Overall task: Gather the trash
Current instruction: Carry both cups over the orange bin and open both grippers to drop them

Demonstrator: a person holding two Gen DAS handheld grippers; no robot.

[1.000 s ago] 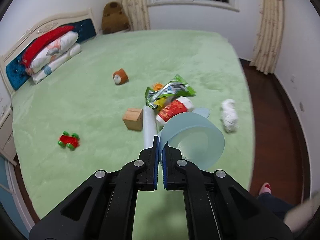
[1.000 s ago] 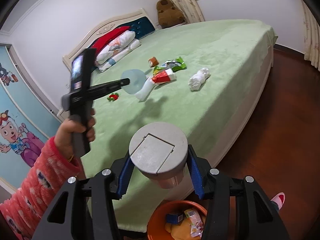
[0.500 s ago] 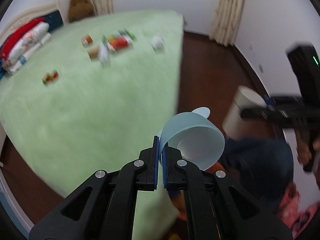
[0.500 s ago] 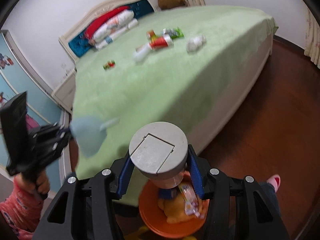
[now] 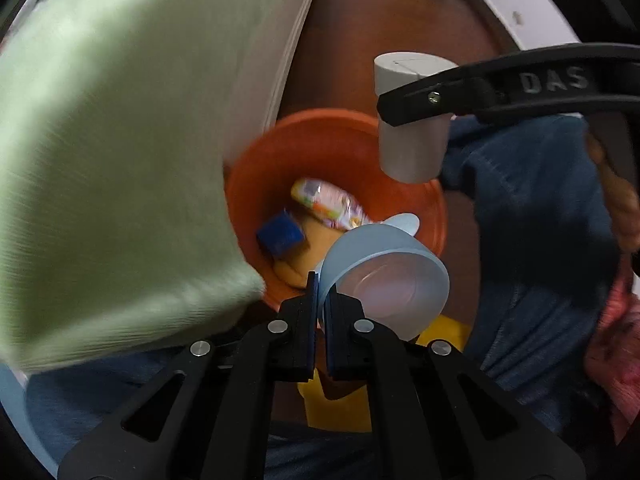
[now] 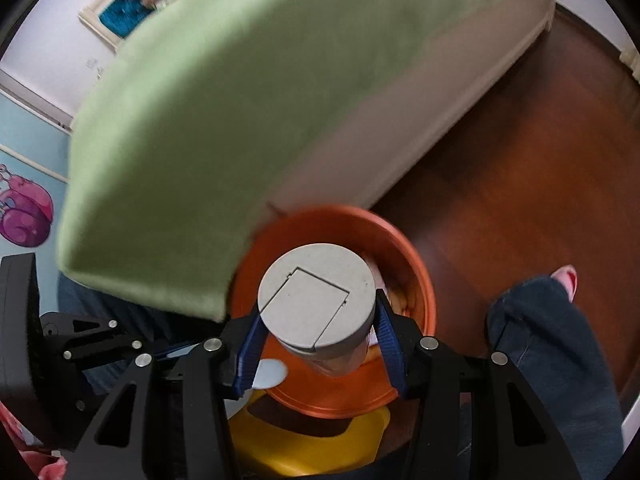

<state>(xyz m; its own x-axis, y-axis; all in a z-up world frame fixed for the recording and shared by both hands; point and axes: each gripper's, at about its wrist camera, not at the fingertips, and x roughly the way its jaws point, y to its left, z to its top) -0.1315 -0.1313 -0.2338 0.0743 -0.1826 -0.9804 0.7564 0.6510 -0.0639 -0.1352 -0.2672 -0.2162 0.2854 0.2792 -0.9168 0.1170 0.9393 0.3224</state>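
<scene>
My left gripper is shut on the rim of a pale blue plastic cup and holds it over the near edge of an orange bin. The bin holds a blue box, a colourful wrapper and something yellow-brown. My right gripper is shut on a grey cylindrical canister right above the same orange bin. That canister shows in the left wrist view at the bin's far right rim, with the right gripper's finger across it.
The green bed with its white side stands just left of the bin. A yellow stool or container sits under the bin's near side. Dark wooden floor lies to the right. The person's jeans-clad leg stands close by.
Both grippers have swung away from the bed and down over the orange bin, still holding the cup and the canister. The bin now fills the middle of both views.
</scene>
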